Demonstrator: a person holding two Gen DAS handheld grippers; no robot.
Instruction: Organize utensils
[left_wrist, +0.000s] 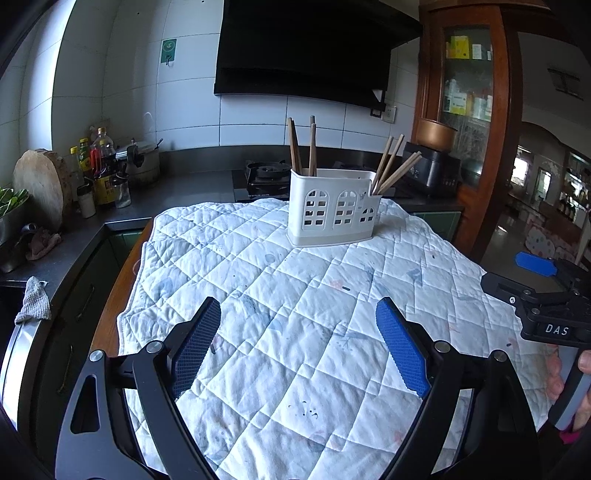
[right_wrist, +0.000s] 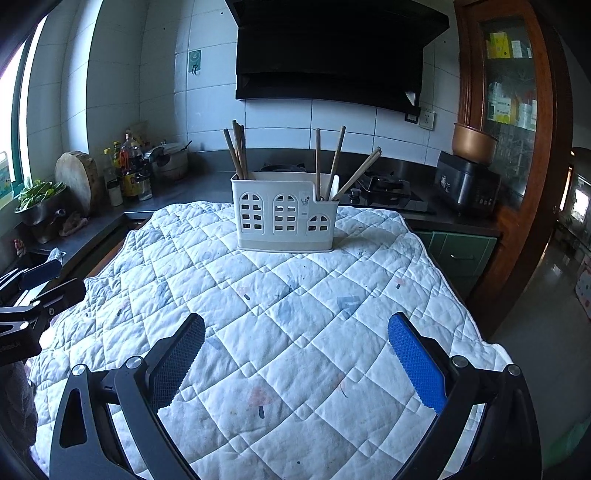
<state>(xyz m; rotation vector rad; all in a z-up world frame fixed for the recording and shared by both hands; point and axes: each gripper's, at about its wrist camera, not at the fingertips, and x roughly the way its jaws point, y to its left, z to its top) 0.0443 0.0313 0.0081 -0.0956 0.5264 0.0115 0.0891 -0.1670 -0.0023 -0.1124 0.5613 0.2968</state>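
A white plastic utensil holder (left_wrist: 332, 206) (right_wrist: 284, 214) with arched cut-outs stands upright on a quilted white cloth (left_wrist: 295, 302) (right_wrist: 280, 314) at its far side. Wooden chopsticks lean in its left compartment (left_wrist: 301, 147) (right_wrist: 236, 147) and in its right compartment (left_wrist: 395, 166) (right_wrist: 343, 162). My left gripper (left_wrist: 298, 314) hovers open above the near cloth, nothing between its blue pads. My right gripper (right_wrist: 296, 328) is open too, and empty, well short of the holder. Each gripper shows at the other view's edge (left_wrist: 543, 295) (right_wrist: 33, 291).
A dark counter (left_wrist: 177, 195) wraps behind and to the left, with bottles (left_wrist: 99, 166), a pot (left_wrist: 142, 158), a round wooden board (left_wrist: 40, 184) and a gas stove (right_wrist: 384, 188). A wooden cabinet (left_wrist: 469, 110) and a black appliance (right_wrist: 465, 184) stand at right. The cloth's edges drop off at both sides.
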